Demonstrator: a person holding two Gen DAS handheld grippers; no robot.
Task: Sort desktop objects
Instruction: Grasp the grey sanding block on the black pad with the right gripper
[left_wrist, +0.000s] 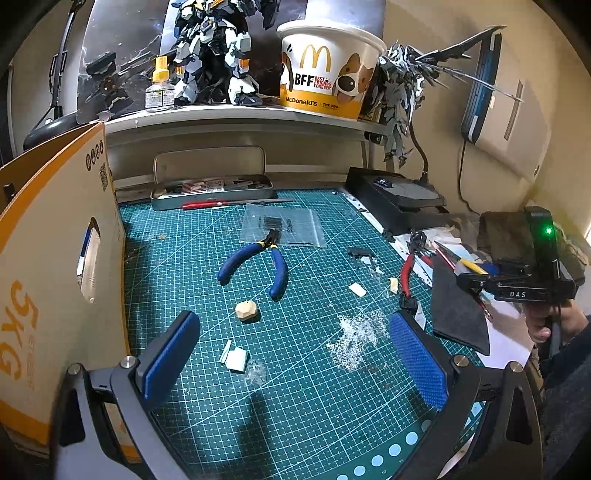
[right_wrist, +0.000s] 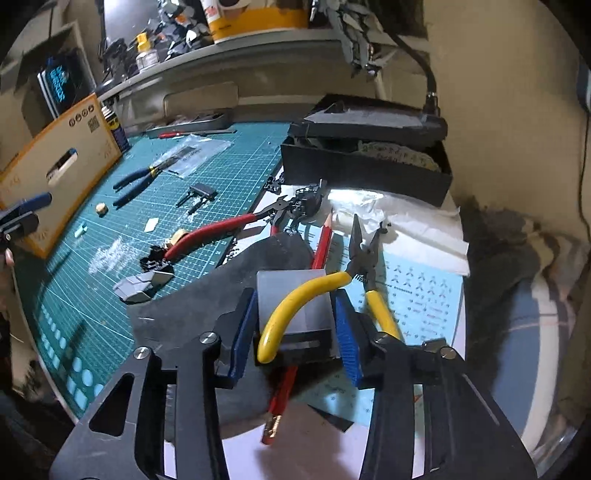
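In the right wrist view my right gripper (right_wrist: 294, 291) reaches down over a grey block (right_wrist: 291, 306) lying on a dark cloth (right_wrist: 207, 299). Its blue pads (right_wrist: 243, 332) lie against the block's two sides. Yellow-handled pliers (right_wrist: 306, 291) rest across the block, one handle curving between the jaws. In the left wrist view my left gripper (left_wrist: 293, 321) hangs open over the green cutting mat (left_wrist: 314, 406) with nothing between its fingers. Ahead of it lie a wooden bead (left_wrist: 246, 311), blue-handled pliers (left_wrist: 258, 266) and red-handled cutters (left_wrist: 408, 273).
A cardboard box (left_wrist: 55, 258) stands along the mat's left edge. At the back sit an open metal tin (left_wrist: 210, 188) and a plastic bag (left_wrist: 280, 225). A black box (right_wrist: 369, 162), a red pencil (right_wrist: 322, 240) and a decal sheet (right_wrist: 424, 295) lie to the right. White crumbs litter the mat.
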